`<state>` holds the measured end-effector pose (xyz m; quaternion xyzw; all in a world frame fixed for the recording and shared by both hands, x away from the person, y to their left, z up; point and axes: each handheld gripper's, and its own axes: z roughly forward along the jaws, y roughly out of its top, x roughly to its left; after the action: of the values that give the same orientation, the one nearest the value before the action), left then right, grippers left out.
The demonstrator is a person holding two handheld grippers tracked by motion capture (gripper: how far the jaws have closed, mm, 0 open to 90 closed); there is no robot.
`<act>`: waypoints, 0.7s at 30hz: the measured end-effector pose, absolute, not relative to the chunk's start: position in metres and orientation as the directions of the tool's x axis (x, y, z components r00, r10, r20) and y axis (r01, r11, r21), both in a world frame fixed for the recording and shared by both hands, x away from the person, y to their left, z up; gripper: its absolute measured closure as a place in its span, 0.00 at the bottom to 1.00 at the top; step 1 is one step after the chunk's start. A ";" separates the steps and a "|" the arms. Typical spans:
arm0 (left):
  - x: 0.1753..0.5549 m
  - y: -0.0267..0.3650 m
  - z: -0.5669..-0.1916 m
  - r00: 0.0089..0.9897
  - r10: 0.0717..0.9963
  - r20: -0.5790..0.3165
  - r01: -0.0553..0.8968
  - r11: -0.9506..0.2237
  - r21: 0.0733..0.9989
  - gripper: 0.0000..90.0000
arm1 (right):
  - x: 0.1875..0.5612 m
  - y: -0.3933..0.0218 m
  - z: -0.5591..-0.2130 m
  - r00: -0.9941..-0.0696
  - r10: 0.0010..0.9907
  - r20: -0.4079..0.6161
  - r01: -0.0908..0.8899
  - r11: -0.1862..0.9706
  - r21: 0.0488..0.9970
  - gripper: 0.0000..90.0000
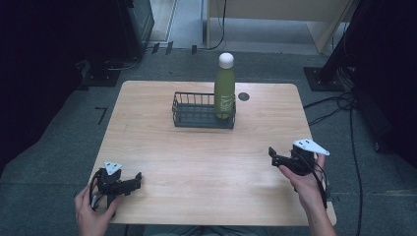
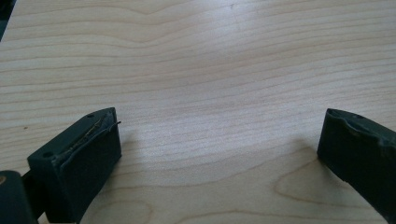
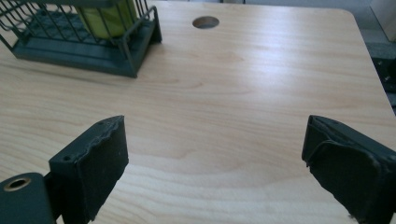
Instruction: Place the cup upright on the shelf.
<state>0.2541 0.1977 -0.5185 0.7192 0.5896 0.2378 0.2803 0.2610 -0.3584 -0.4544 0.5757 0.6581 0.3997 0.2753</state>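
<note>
Your left hand-held gripper (image 1: 139, 178) and right hand-held gripper (image 1: 272, 154) sit lower frame, jaws apart, empty; green bottle (image 1: 224, 86) upright in wire basket (image 1: 196, 112), upper centre of bench (image 1: 206, 157).

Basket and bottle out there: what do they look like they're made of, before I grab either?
Basket: thin dark wire bars on a solid base, likely coated metal with a matte look. Bottle: smooth opaque green body with pale lettering and a white rounded cap; painted metal or plastic, can't tell which. Table: light wood-grain top, possibly laminate.
</note>
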 end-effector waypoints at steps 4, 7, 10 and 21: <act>0.254 0.198 -0.519 0.192 0.981 0.012 0.715 -0.148 0.684 0.00 | 0.254 -0.367 -0.463 -0.169 0.980 0.107 0.549 0.004 0.836 0.07; 0.254 0.198 -0.519 0.192 0.981 0.011 0.715 -0.148 0.684 0.00 | 0.248 -0.372 -0.471 -0.152 0.982 0.113 0.560 -0.008 0.828 0.06; 0.254 0.198 -0.519 0.192 0.981 0.012 0.715 -0.148 0.683 0.00 | 0.243 -0.377 -0.480 -0.139 0.984 0.112 0.575 -0.012 0.818 0.06; 0.254 0.198 -0.519 0.192 0.981 0.012 0.715 -0.148 0.684 0.00 | 0.223 -0.397 -0.515 -0.080 0.991 0.112 0.623 -0.038 0.782 0.06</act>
<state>0.2541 0.1977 -0.5185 0.7192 0.5895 0.2379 0.2804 0.2230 -0.3967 -0.5148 0.6267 0.6435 0.3550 0.2590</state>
